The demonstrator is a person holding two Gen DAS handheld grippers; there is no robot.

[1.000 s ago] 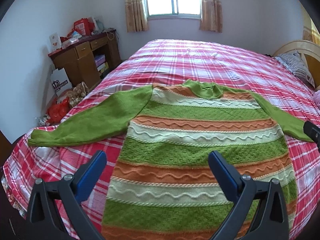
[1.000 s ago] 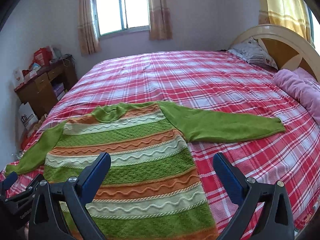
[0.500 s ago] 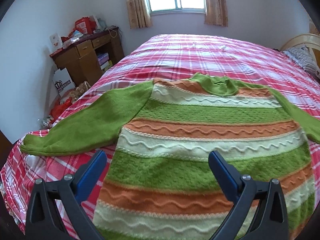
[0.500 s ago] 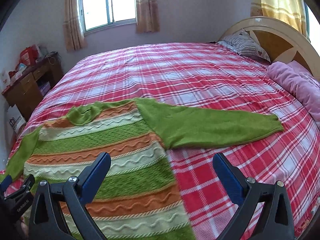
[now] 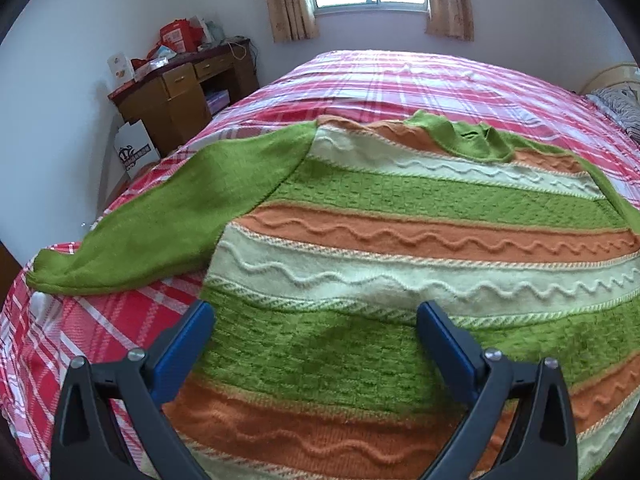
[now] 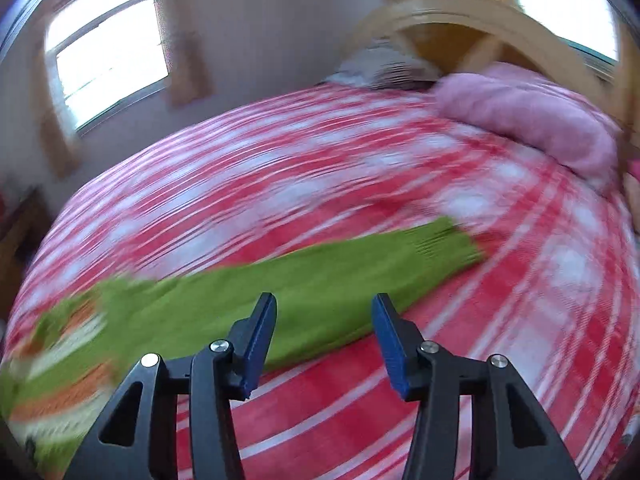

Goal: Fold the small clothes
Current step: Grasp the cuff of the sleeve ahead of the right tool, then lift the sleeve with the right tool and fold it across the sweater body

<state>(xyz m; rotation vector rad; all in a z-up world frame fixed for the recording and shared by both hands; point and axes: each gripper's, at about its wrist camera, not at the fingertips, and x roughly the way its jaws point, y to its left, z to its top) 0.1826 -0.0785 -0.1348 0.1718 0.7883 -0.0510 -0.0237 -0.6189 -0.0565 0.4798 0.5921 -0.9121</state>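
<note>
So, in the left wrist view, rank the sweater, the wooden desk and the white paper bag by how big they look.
1. Sweater, by far the largest, though it lies nearest the camera.
2. Wooden desk.
3. White paper bag, smallest.

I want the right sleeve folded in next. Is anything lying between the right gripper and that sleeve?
Nothing visible. The right gripper, its jaws just closing partway with nothing between them, points at the green sleeve, which lies flat on the plaid bedspread. The pink blanket sits well beyond, by the headboard.
</note>
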